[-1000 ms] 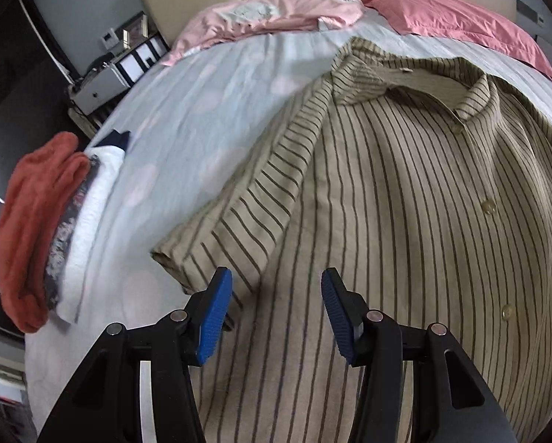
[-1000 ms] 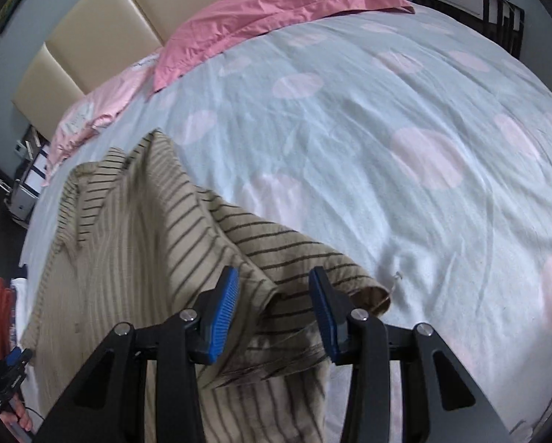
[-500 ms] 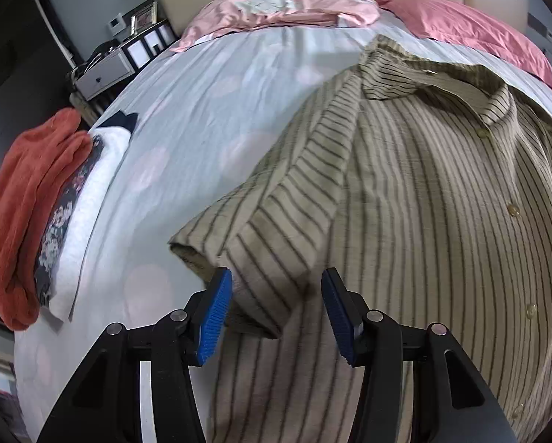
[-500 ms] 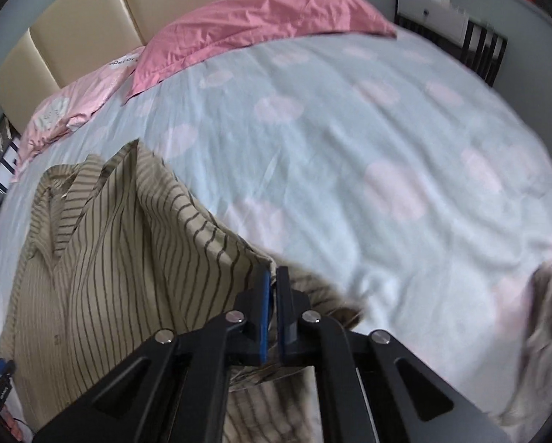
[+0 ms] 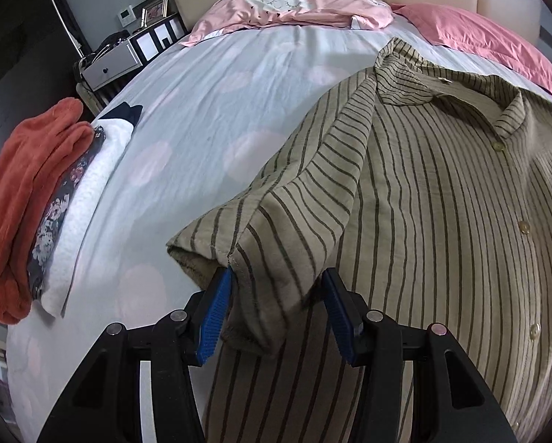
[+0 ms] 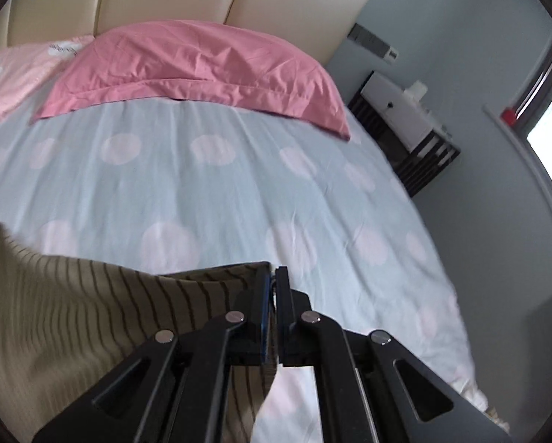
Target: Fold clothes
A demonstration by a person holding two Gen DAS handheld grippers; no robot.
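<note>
A beige short-sleeved shirt (image 5: 423,203) with dark stripes lies face up, buttoned, on the spotted blue bed sheet (image 5: 202,110). Its left sleeve (image 5: 287,214) is folded over and humps up between the fingers of my left gripper (image 5: 277,277). That gripper is open, and the blue pads flank the cuff without pinching it. In the right wrist view my right gripper (image 6: 272,277) is shut on the edge of the shirt (image 6: 91,306). It holds the cloth up above the sheet (image 6: 239,192), and the fabric hangs down to the left.
A stack of folded clothes (image 5: 36,203), rust red on top, sits at the bed's left edge. Pink pillows (image 5: 298,7) (image 6: 202,70) lie against the padded headboard. A nightstand (image 5: 113,62) stands left of the bed, and another (image 6: 405,118) stands to its right.
My right gripper closed on the shirt's edge, then rose and swung right, lifting the cloth. The left sleeve came to lie between my left gripper's fingers, which stayed equally wide apart.
</note>
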